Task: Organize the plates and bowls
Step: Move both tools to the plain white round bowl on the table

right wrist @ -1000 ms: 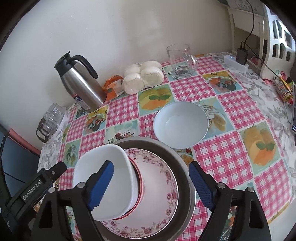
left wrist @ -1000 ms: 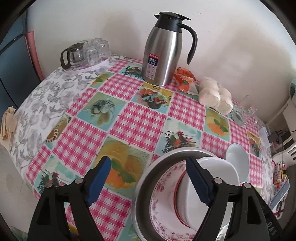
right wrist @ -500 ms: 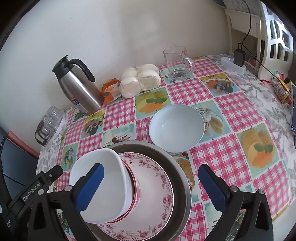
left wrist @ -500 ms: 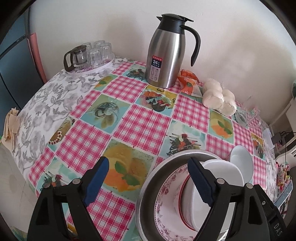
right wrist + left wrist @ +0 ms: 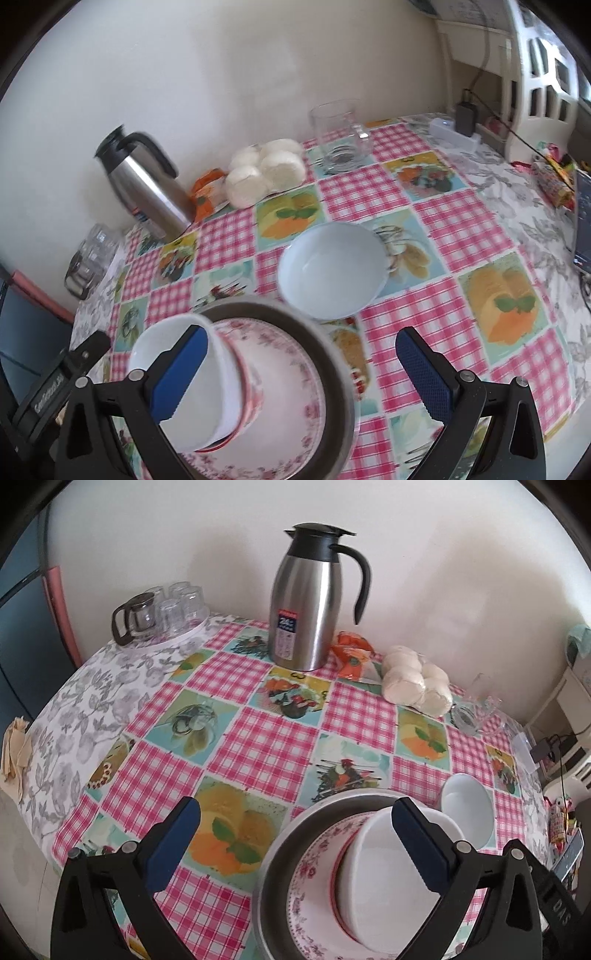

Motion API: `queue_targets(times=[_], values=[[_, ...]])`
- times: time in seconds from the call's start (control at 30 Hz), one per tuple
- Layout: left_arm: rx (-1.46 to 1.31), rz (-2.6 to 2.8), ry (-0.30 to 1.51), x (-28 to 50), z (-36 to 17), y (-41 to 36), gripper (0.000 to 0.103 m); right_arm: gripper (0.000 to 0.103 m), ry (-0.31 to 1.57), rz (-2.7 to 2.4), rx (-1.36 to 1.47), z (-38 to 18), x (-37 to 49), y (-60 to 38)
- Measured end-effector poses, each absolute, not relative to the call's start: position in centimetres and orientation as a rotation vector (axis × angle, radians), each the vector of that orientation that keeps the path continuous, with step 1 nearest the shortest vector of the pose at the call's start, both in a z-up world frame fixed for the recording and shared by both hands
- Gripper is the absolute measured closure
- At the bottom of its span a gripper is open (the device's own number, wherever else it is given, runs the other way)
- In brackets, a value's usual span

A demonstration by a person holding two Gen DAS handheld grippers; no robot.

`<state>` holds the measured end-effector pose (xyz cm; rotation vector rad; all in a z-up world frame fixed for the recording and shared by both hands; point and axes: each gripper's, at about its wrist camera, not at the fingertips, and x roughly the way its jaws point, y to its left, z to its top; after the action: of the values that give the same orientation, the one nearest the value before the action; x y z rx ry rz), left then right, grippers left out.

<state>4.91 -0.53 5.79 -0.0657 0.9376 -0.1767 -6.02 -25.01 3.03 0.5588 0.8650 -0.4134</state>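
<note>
Stack near table (image 5: 258, 738) edge: metal pan (image 5: 332, 354), floral plate (image 5: 288, 398) inside, white bowl (image 5: 199, 384) atop, tilted. 2nd bowl (image 5: 332, 271) just beyond pan, on cloth. Left gripper (image 5: 295, 842) released, jaws wide: right finger over white bowl (image 5: 373, 878), left finger over bare cloth. Right gripper (image 5: 301, 373) likewise spread wide, grasping nothing: left finger over white bowl, pan and plate between jaws. Thermos (image 5: 306, 602) by wall.
</note>
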Motion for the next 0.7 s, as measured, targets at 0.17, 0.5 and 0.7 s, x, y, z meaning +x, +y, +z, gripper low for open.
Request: queue_targets(times=[0.17, 0.5, 0.7], values=[[-0.067, -0.229, 0.890, 4.4, 6.6, -1.8, 0.000, 0.000, 0.853, -0.465, 0.593, 3.0, -6.9, -27.4], [-0.036, -0.427, 0.790, 3.2, 9.3, -7.2, 0.000, 0.000, 0.859, -0.534, 0.660, 2.1, -7.8, -31.5], [-0.001, -0.551, 0.799, 3.0, 10.2, -12.0, 0.000, 0.000, 0.866, -0.582, 0.684, 1.4, -8.3, -34.0]])
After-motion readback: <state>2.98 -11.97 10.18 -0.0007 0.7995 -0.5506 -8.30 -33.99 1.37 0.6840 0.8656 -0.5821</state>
